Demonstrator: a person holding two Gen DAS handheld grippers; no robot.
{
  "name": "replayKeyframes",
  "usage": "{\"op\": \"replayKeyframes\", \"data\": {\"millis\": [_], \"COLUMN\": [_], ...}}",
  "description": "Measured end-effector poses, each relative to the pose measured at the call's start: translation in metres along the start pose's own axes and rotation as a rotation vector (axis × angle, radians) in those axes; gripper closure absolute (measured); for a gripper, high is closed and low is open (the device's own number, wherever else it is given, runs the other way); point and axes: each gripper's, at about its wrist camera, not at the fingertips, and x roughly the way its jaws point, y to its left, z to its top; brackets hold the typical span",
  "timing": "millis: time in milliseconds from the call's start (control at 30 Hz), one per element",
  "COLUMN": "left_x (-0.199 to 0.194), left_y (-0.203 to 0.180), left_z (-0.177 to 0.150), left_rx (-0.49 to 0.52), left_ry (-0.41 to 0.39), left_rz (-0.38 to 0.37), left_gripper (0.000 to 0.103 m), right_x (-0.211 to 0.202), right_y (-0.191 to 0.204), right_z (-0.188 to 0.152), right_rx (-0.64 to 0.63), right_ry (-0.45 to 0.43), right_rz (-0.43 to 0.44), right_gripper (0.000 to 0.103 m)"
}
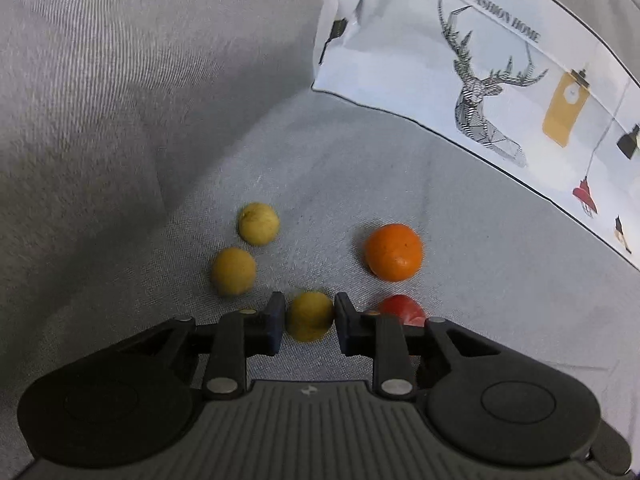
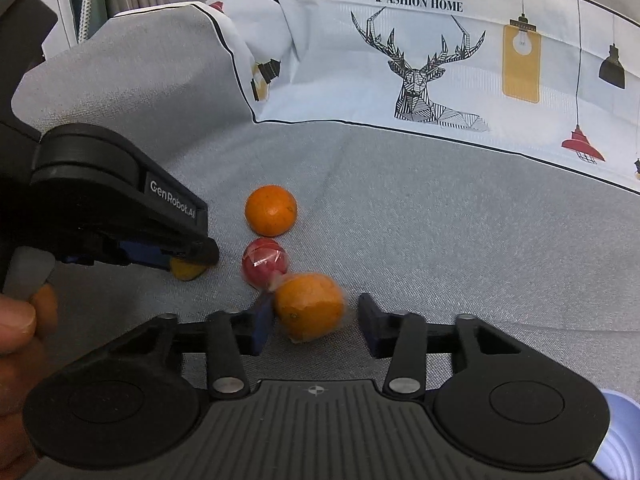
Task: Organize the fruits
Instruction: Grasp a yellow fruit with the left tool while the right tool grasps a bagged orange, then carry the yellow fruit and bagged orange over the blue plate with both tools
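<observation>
Fruit's all on the grey sofa seat (image 1: 460, 184), in front of the printed cushion (image 2: 420, 60) w/ the deer and lamps. My left gripper (image 1: 309, 322) has a yellow fruit (image 1: 310, 316) sitting between its fingers; jaws are narrow, pads just beside the fruit on both sides, can't tell if they actually press. Two more yellow fruits (image 1: 258, 223) (image 1: 233, 271) lie just beyond it to the left, touching or nearly so. An orange (image 1: 394, 252) sits further right, w/ a red fruit (image 1: 402, 310) near it, partly hidden behind the left gripper's right finger.

My right gripper (image 2: 316, 322) has a second orange (image 2: 309, 305) between its fingers: left pad touches it, right pad stands clear w/ a gap, so jaws part open, not clamped. This orange looks blurred. Red fruit touches it behind; the far orange is just beyond that.

A person's thumb (image 2: 16, 320) shows at the left edge of the right view.
</observation>
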Motion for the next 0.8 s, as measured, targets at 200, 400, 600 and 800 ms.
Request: {"op": "replayKeyframes", "data": {"millis": [200,400,600,800], "left_x": [-0.023,-0.069,-0.122,-0.158], "left_y": [-0.001,-0.014,-0.032,-0.052], "left_z": [-0.006,-0.016,-0.042,-0.079], "left_rx": [0.025,0.108,0.173,0.247], "left_ry": [-0.058,-0.207,-0.347,-0.392], "left_rz": [-0.021,-0.092,-0.223,-0.364], "left_gripper": [0.074,0.074,0.074,0.074], "right_x": [-0.031,-0.098,-0.173,-0.236], "right_y": [-0.003,-0.021,-0.053,-0.072], "right_z": [0.005,0.012,0.0,-0.034], "right_rx": [0.034,0.059,0.152,0.185], "right_ry": [-0.064,-0.18,-0.26,-0.334], "right_rz": [-0.004,-0.025,-0.058,-0.11], "right_gripper": [0.064,0.064,0.064,0.064]}}
